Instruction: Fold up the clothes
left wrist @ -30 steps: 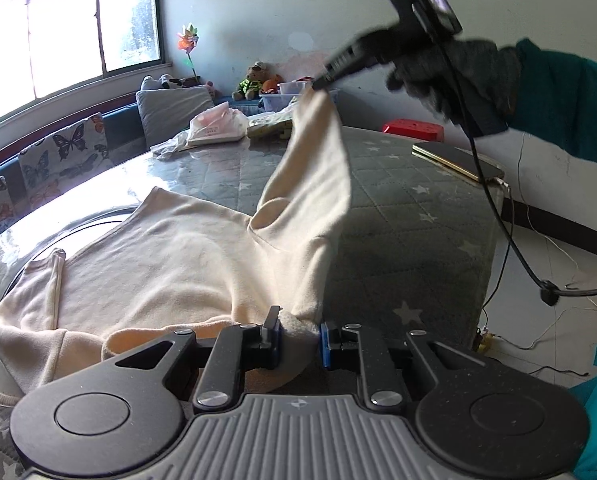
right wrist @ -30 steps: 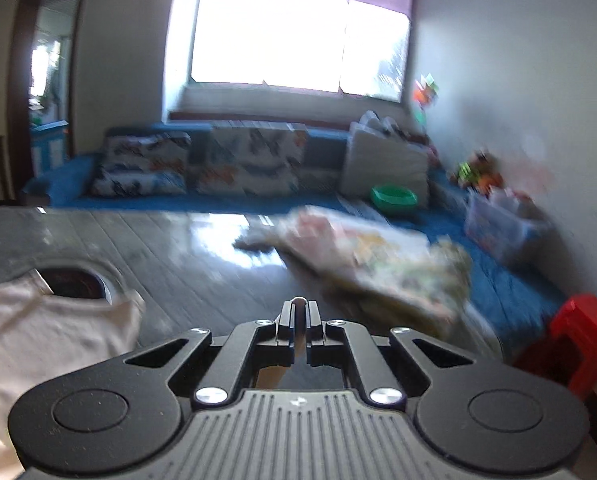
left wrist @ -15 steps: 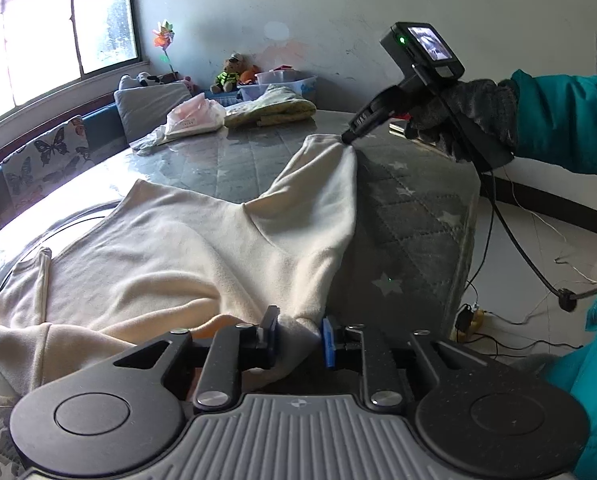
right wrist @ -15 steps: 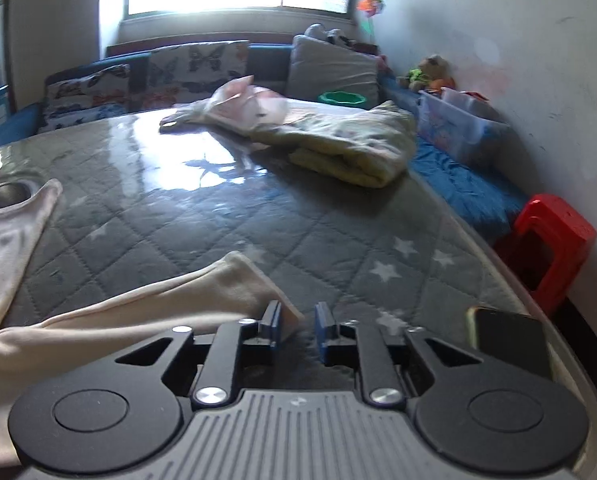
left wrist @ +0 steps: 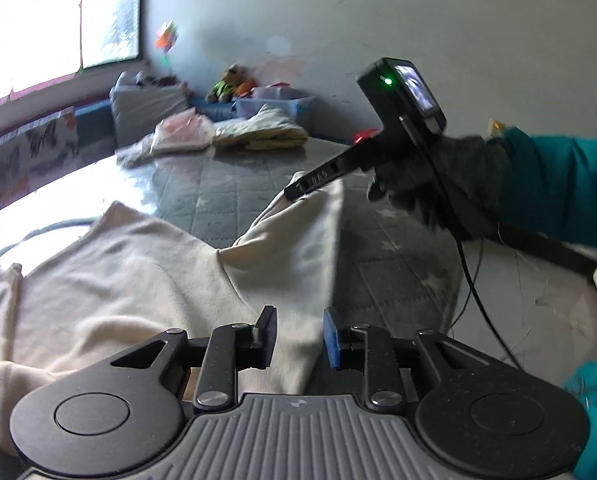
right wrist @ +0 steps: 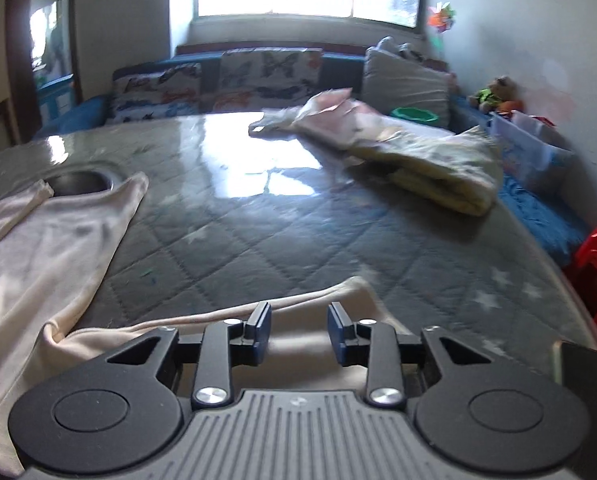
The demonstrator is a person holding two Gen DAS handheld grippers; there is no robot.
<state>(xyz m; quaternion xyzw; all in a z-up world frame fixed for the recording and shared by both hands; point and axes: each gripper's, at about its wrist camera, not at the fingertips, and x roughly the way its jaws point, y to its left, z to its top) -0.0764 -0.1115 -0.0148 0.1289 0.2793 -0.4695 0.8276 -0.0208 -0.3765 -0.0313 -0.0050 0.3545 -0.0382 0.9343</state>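
Note:
A cream garment [left wrist: 110, 280] lies spread on the grey quilted table [left wrist: 234, 196], one sleeve [left wrist: 298, 248] stretched toward the table's right side. My left gripper [left wrist: 298, 336] is open, its jaws apart over the sleeve's near end. My right gripper [right wrist: 298, 332] is open just above the sleeve's cuff end [right wrist: 330, 300]. In the left wrist view the right gripper [left wrist: 294, 194] hangs over the sleeve's far tip. The garment's body [right wrist: 46, 256] lies at the left in the right wrist view.
Folded yellow and pink clothes [right wrist: 426, 156] lie at the table's far side, also in the left wrist view [left wrist: 258, 132]. A round metal opening [right wrist: 78, 180] sits beside the garment. A red stool [right wrist: 594, 264] stands off the right edge. A blue sofa [right wrist: 234, 76] lies beyond.
Both grippers have opened and let go of the sleeve. The sleeve, held up in the air a second ago, now lies flat on the table.

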